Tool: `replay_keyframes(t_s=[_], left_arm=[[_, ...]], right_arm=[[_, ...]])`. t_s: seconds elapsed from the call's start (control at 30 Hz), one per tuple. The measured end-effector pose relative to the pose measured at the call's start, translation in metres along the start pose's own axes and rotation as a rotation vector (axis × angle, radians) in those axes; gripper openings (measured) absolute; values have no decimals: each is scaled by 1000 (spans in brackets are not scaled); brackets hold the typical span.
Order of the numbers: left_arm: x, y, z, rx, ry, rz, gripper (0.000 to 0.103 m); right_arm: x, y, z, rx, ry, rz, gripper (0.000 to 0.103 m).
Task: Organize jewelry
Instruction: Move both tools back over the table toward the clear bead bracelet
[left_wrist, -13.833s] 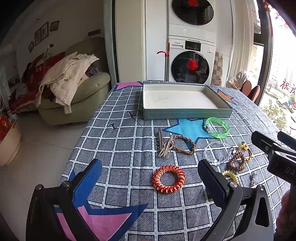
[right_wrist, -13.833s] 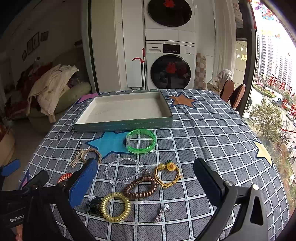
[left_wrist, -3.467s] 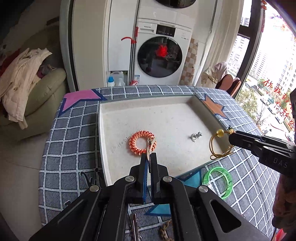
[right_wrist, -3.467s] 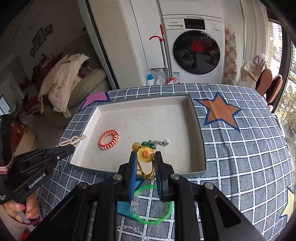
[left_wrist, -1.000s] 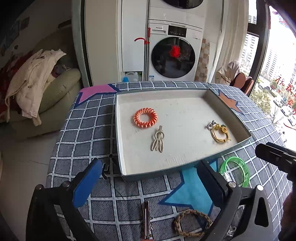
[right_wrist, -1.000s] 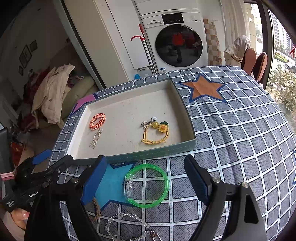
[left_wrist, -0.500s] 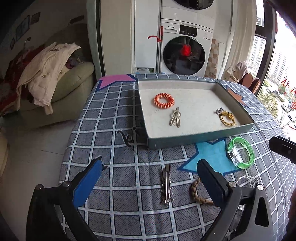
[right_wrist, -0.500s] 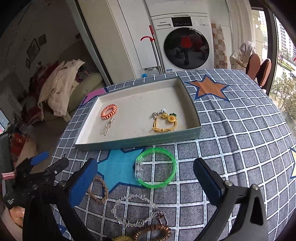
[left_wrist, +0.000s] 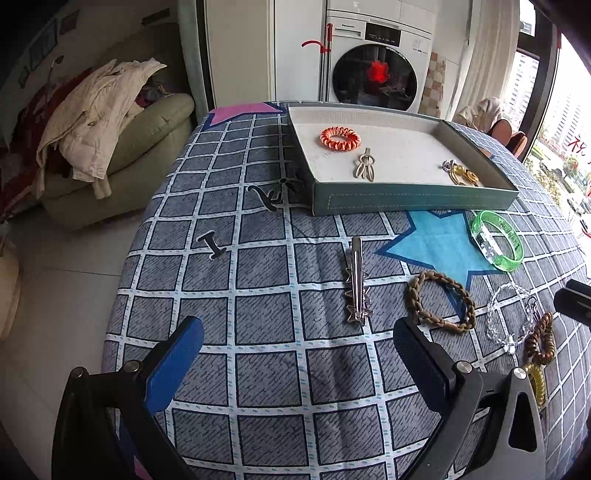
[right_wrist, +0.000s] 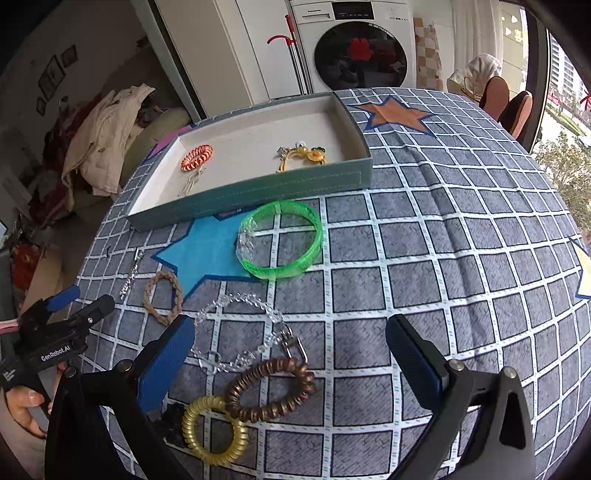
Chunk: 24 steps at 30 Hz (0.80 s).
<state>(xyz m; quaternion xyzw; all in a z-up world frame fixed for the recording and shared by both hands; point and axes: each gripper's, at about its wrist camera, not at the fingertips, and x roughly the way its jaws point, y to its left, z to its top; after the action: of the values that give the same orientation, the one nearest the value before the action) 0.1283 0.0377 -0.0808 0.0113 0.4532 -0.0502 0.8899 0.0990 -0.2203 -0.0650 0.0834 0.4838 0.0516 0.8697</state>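
The teal tray (left_wrist: 406, 195) holds an orange coil tie (left_wrist: 340, 137), a beige clip (left_wrist: 365, 167) and a yellow flower tie (left_wrist: 463, 175). On the cloth lie a silver hair clip (left_wrist: 356, 280), a braided brown bracelet (left_wrist: 439, 301), a green bangle (left_wrist: 498, 240), a clear bead bracelet (right_wrist: 240, 339), a brown coil tie (right_wrist: 271, 387) and a yellow coil tie (right_wrist: 214, 428). My left gripper (left_wrist: 295, 360) is open and empty, just short of the silver clip. My right gripper (right_wrist: 290, 354) is open and empty over the bead bracelet and brown coil.
The checked cloth (right_wrist: 443, 258) covers a round table that drops off at the left edge. A sofa with clothes (left_wrist: 110, 122) and a washing machine (left_wrist: 373, 74) stand beyond. The left gripper (right_wrist: 66, 332) shows in the right wrist view.
Both grippers have pulled back from the tray and come lower toward the loose pieces on the cloth. Both stay open and empty.
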Motion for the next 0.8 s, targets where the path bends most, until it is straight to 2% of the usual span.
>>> replay_keyframes(t_s=[0.17,0.6,0.8], left_arm=[[4,-4,3,7,8,7,103],[13,-11,16,34,20,8,103],[19,-14,23,27,31,-1,103]], right_arm=[[2,-2,-3,-20,17,-33,103],[25,20,8,-92,66,-41,102],[30,26,12,-115,75,-45,92]])
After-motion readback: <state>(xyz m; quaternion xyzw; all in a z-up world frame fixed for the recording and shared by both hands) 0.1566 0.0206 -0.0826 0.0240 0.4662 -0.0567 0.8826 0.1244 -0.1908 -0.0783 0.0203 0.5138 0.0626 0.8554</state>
